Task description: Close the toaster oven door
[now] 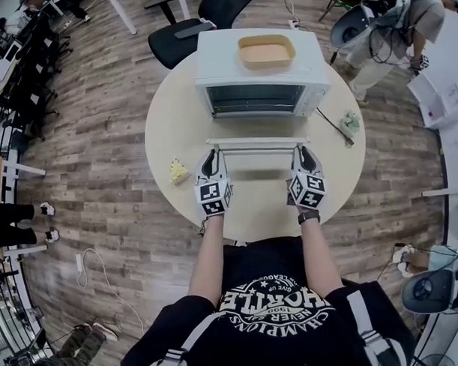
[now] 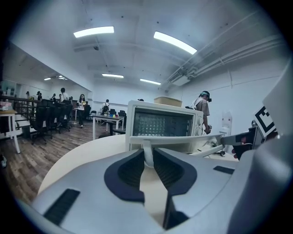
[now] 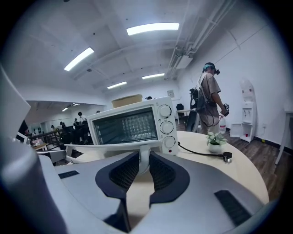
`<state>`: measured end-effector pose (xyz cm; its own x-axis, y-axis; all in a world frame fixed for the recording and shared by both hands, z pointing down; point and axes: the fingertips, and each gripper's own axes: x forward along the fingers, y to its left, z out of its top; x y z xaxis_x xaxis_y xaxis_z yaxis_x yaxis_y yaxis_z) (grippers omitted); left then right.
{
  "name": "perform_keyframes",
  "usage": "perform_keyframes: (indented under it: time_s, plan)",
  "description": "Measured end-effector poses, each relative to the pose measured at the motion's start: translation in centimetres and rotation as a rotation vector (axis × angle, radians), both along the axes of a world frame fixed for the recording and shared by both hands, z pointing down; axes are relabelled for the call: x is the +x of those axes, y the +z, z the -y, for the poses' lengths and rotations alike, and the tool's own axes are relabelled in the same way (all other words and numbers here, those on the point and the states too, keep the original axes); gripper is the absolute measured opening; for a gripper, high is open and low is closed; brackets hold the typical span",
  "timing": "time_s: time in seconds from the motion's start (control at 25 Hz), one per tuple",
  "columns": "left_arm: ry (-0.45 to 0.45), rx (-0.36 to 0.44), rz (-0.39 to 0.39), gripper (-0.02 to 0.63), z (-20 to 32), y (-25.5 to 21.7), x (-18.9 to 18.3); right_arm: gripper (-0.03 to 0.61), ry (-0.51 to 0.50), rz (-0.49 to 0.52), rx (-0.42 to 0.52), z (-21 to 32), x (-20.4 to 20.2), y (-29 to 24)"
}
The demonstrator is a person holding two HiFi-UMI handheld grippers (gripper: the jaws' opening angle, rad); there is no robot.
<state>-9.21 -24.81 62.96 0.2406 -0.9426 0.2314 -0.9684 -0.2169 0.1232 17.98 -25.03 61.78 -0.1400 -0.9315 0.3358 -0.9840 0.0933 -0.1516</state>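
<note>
The white toaster oven (image 1: 255,72) stands at the far side of the round table (image 1: 167,128). Its door is folded down towards me, and the white handle bar (image 1: 256,144) runs along the door's near edge. My left gripper (image 1: 212,162) is shut on the handle's left post (image 2: 147,153). My right gripper (image 1: 304,159) is shut on the right post (image 3: 143,157). In the left gripper view (image 2: 149,157) and the right gripper view (image 3: 143,162) the dark pads squeeze those posts. Behind the bar the oven's open cavity and rack (image 3: 123,125) show.
A tan tray (image 1: 266,51) lies on top of the oven. On the table are a yellow object (image 1: 178,171) at left, a small potted plant (image 1: 351,122) and a power cord (image 1: 332,126) at right. An office chair (image 1: 201,22) and a person (image 1: 389,30) are beyond.
</note>
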Motion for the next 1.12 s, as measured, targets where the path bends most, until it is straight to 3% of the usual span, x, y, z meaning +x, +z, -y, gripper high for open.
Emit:
perform_keyframes:
  time_s: [0.24,1.12]
  plan:
    - [-0.003,0.030,-0.007,0.071,0.9,-1.6,-0.1,0.081,0.035,0.000,0.042,0.9,0.0,-1.6]
    - [-0.041,0.128,-0.045,0.069,4.3,-4.6,-0.1,0.083,0.014,0.039,0.161,4.7,0.1,-4.6]
